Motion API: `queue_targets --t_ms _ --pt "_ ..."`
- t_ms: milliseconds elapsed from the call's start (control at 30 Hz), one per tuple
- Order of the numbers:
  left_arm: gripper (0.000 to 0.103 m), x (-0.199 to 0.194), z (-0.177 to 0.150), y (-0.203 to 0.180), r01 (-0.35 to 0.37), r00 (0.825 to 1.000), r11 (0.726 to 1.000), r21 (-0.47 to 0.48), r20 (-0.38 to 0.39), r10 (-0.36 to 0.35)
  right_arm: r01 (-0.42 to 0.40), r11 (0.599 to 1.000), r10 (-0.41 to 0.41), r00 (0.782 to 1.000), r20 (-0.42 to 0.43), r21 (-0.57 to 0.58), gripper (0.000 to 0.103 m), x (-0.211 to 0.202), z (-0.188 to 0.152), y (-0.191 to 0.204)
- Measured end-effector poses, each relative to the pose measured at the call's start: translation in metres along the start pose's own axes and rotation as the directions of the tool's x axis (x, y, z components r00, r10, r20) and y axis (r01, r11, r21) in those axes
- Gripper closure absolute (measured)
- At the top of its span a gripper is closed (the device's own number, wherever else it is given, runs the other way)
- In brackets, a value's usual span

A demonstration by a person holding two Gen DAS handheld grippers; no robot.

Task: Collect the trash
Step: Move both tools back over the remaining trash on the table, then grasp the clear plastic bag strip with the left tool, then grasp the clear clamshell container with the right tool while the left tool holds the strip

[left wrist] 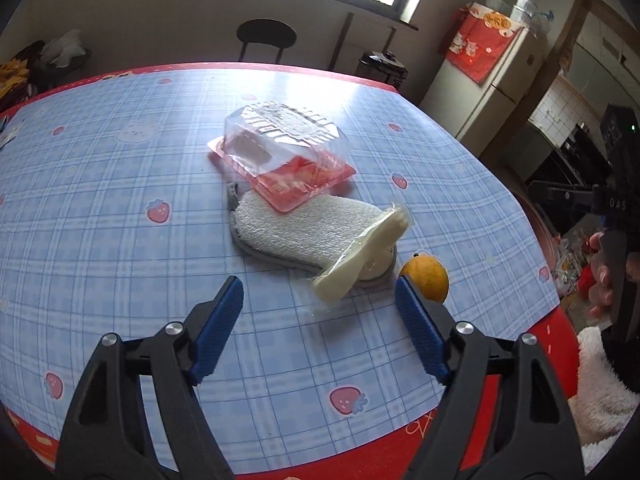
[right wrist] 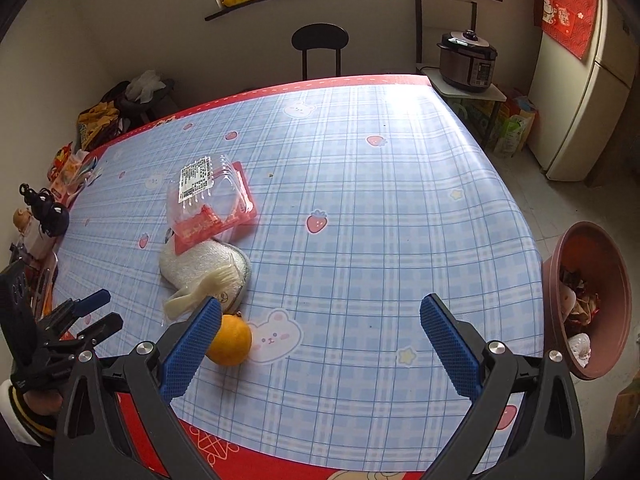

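A plastic-wrapped cream fork lies across a white cloth on the checked table. Just beyond it, a clear clamshell box with a red base rests partly on the cloth. An orange sits beside the fork. My left gripper is open just short of the fork's near end, its pads touching nothing. Above the table's near edge my right gripper is open and empty, its left finger in front of the orange.
A brown bin holding wrappers stands off the table's right edge. Clutter lines the table's left edge. A chair, a pressure cooker and a fridge stand beyond the table.
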State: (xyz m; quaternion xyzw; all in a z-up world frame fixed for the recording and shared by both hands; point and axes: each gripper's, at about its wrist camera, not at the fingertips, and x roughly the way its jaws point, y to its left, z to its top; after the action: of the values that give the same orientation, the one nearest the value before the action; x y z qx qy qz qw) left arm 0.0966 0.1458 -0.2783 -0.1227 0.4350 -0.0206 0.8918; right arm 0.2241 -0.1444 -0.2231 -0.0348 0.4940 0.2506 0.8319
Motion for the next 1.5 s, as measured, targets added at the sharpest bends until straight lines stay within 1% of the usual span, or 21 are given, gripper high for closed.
queue_targets --t_ms 100,167,300,433,533,600,667,700,733,767,833,933,1033,1133,1233,1367,1500 --pt "0.028 0.026 0.008 -0.014 0.024 0.999 0.994 0.105 -0.041 -0.02 0.021 0.999 -0.021 1.0 -0.001 0.039 0.005 0.0 -0.004 -0.009" --pt "0.03 0.044 0.011 -0.019 0.041 0.997 0.987 0.154 -0.072 -0.031 0.015 0.997 -0.015 1.0 -0.005 0.08 0.005 0.0 -0.007 -0.017" --pt "0.033 0.072 0.019 -0.025 0.051 0.993 0.977 0.206 -0.115 -0.027 0.032 0.994 -0.032 0.999 -0.003 0.105 0.005 -0.003 -0.012 -0.026" --pt "0.035 0.087 0.02 -0.029 0.05 0.99 0.968 0.246 -0.138 -0.016 0.042 0.994 -0.042 0.999 -0.004 0.105 0.005 -0.002 -0.013 -0.031" --pt "0.036 0.091 0.017 -0.035 0.031 0.992 0.958 0.285 -0.128 0.006 0.048 0.995 -0.047 0.999 -0.015 0.084 0.005 0.001 -0.011 -0.028" --pt "0.05 0.09 0.016 -0.034 0.006 0.993 0.956 0.293 -0.115 0.029 0.051 0.997 -0.049 0.999 -0.024 0.055 0.005 0.005 -0.008 -0.023" --pt "0.071 0.086 0.017 -0.029 0.01 0.994 0.96 0.28 -0.108 0.021 0.042 0.999 -0.041 0.999 -0.033 0.026 0.005 0.011 -0.004 -0.016" --pt "0.075 0.084 0.017 -0.026 0.009 0.994 0.961 0.277 -0.107 0.021 0.034 0.999 -0.033 0.999 -0.038 0.016 0.005 0.013 -0.002 -0.012" --pt "0.082 0.082 0.015 -0.024 0.003 0.994 0.961 0.278 -0.103 0.027 0.022 1.0 -0.021 0.999 -0.044 0.009 0.005 0.016 0.001 -0.008" --pt "0.086 0.079 0.014 -0.021 -0.003 0.995 0.961 0.275 -0.097 0.031 0.008 1.0 -0.007 0.999 -0.048 0.006 0.005 0.02 0.005 -0.004" --pt "0.087 0.071 0.012 -0.013 -0.004 0.996 0.968 0.251 -0.084 0.026 -0.024 1.0 0.024 0.998 -0.06 0.006 0.005 0.027 0.011 0.004" --pt "0.087 0.056 0.011 0.004 -0.008 0.999 0.984 0.179 -0.051 0.018 -0.083 0.997 0.083 0.993 -0.079 0.007 0.005 0.04 0.021 0.017" --pt "0.087 0.039 0.012 0.022 -0.018 1.0 0.995 0.102 -0.005 0.019 -0.147 0.988 0.15 0.983 -0.109 0.035 0.005 0.06 0.033 0.029" --pt "0.087 0.026 0.016 0.038 -0.04 0.999 0.998 0.044 0.035 0.039 -0.203 0.974 0.215 0.967 -0.133 0.099 0.005 0.084 0.044 0.038" --pt "0.087 0.016 0.018 0.05 -0.062 0.996 0.998 0.003 0.068 0.061 -0.257 0.947 0.287 0.946 -0.151 0.191 0.005 0.109 0.054 0.046" --pt "0.087 0.001 0.018 0.066 -0.068 0.991 0.996 -0.062 0.107 0.075 -0.305 0.888 0.372 0.916 -0.148 0.344 0.005 0.138 0.062 0.053" --pt "0.087 -0.011 0.015 0.078 -0.076 0.988 0.992 -0.096 0.128 0.088 -0.312 0.83 0.412 0.902 -0.13 0.462 0.005 0.158 0.064 0.056"
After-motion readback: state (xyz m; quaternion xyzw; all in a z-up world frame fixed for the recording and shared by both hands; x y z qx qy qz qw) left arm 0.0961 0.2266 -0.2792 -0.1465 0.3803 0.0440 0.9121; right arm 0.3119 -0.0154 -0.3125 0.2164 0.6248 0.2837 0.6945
